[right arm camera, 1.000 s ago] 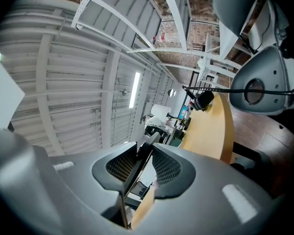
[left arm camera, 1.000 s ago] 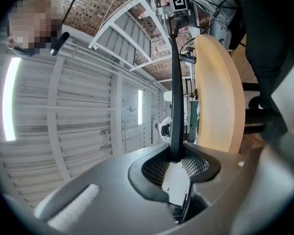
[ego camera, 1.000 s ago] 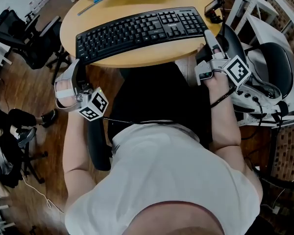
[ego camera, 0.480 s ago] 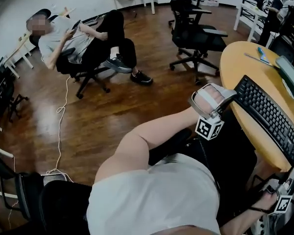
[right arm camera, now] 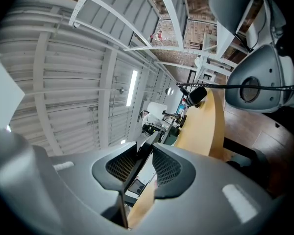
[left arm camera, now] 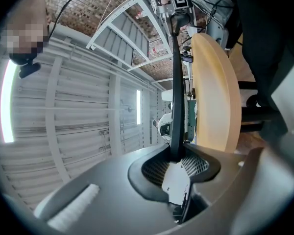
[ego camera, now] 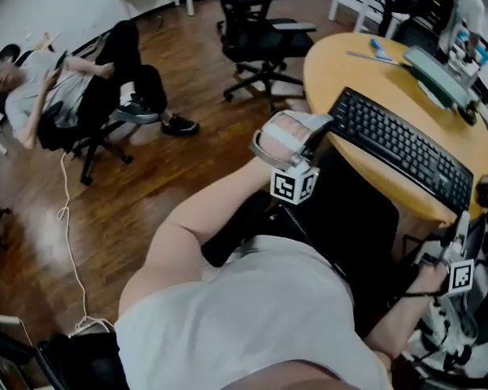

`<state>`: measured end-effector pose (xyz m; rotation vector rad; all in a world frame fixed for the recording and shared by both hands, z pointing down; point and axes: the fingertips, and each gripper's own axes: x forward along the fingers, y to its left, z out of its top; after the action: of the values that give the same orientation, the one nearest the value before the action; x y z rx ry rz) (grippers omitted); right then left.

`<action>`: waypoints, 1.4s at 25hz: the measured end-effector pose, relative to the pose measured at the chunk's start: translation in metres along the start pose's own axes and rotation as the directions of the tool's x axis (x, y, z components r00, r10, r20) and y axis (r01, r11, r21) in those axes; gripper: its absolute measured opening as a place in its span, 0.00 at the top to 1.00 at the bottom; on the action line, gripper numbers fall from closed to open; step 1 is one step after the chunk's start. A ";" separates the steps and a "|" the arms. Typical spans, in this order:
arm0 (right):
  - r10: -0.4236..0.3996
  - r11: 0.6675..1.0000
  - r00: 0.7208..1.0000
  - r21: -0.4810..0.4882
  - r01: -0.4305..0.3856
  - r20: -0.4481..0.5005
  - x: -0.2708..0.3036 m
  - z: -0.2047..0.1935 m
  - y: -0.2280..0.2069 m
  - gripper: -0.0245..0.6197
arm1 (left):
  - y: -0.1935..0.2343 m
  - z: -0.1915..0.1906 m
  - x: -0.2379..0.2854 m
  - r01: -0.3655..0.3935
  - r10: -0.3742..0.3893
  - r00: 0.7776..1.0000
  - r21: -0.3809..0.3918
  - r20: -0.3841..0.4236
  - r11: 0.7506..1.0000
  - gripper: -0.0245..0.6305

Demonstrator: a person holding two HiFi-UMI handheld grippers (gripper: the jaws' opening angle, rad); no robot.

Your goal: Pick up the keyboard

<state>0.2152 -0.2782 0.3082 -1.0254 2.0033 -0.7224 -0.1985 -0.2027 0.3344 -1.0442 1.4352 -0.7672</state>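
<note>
A black keyboard point(ego camera: 398, 145) lies along the near edge of the round wooden table point(ego camera: 333, 63). My left gripper point(ego camera: 324, 130) is at its left end and my right gripper point(ego camera: 464, 222) at its right end. In the left gripper view the keyboard point(left arm camera: 175, 82) runs edge-on away from the left gripper point(left arm camera: 175, 163), whose mesh pads are closed on that end. In the right gripper view the right gripper point(right arm camera: 144, 168) pinches the other end, with the keyboard point(right arm camera: 152, 148) between its pads. Whether the keyboard is off the table top does not show.
A person sits slouched in a chair point(ego camera: 57, 88) at the far left. Black office chairs point(ego camera: 256, 31) stand behind the table. A white cable point(ego camera: 65, 242) trails over the wood floor. Blue scissors point(ego camera: 376, 47) and a flat grey-green object point(ego camera: 439, 75) lie on the table's far side.
The head view has swung from straight over the table to the left, taking in the room. Both grippers stay at the keyboard's two ends with jaws unchanged.
</note>
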 end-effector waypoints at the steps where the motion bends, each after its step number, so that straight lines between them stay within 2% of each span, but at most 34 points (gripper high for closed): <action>1: 0.023 0.999 1.000 -0.028 -0.024 -0.013 0.013 -0.007 -0.002 0.80 | 0.004 -0.017 0.006 -0.008 0.009 1.000 0.005 -0.014 1.000 0.34; 4: 0.032 0.998 0.998 -0.047 -0.035 -0.051 0.048 -0.033 -0.013 0.80 | 0.034 -0.054 0.024 -0.073 0.079 0.994 0.074 -0.082 0.995 0.34; 7: -0.055 0.997 0.996 0.049 0.059 -0.068 0.060 -0.051 -0.027 0.80 | 0.037 -0.057 0.029 -0.089 0.101 0.988 0.105 -0.114 0.990 0.34; 10: -0.088 0.986 0.994 0.134 0.096 -0.063 0.057 -0.056 -0.028 0.80 | 0.028 -0.054 0.033 -0.084 0.095 0.989 0.099 -0.114 0.992 0.34; 13: -0.111 0.984 0.992 0.131 0.119 -0.066 0.054 -0.055 -0.032 0.80 | 0.024 -0.051 0.036 -0.079 0.089 0.990 0.095 -0.109 0.992 0.34; 17: -0.094 0.983 0.993 0.154 0.104 -0.066 0.055 -0.059 -0.030 0.80 | 0.020 -0.053 0.033 -0.075 0.085 0.989 0.087 -0.117 0.993 0.34; 21: -0.143 0.981 0.989 0.125 0.147 -0.041 0.050 -0.049 -0.040 0.80 | 0.004 -0.057 0.044 -0.097 0.104 0.989 0.068 -0.109 0.993 0.34; 24: -0.105 0.991 0.995 0.086 0.104 -0.003 0.049 -0.034 -0.034 0.80 | 0.007 -0.046 0.053 -0.097 0.104 0.990 0.072 -0.099 0.993 0.34; 29: -0.044 0.996 0.999 0.076 0.046 -0.024 0.054 -0.044 -0.022 0.80 | 0.019 -0.046 0.043 -0.079 0.087 0.991 0.077 -0.104 0.994 0.34; 33: -0.006 1.000 0.999 0.014 0.007 -0.047 0.065 -0.048 -0.017 0.80 | 0.028 -0.063 0.040 -0.073 0.080 0.989 0.059 -0.121 0.996 0.34; 35: -0.023 0.999 0.998 0.044 0.026 -0.063 0.076 -0.060 -0.014 0.80 | 0.032 -0.073 0.040 -0.077 0.087 0.986 0.070 -0.144 0.995 0.34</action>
<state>0.1421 -0.3413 0.3234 -1.0142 2.0222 -0.8181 -0.2744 -0.2346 0.2994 -0.8884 1.5587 -0.8390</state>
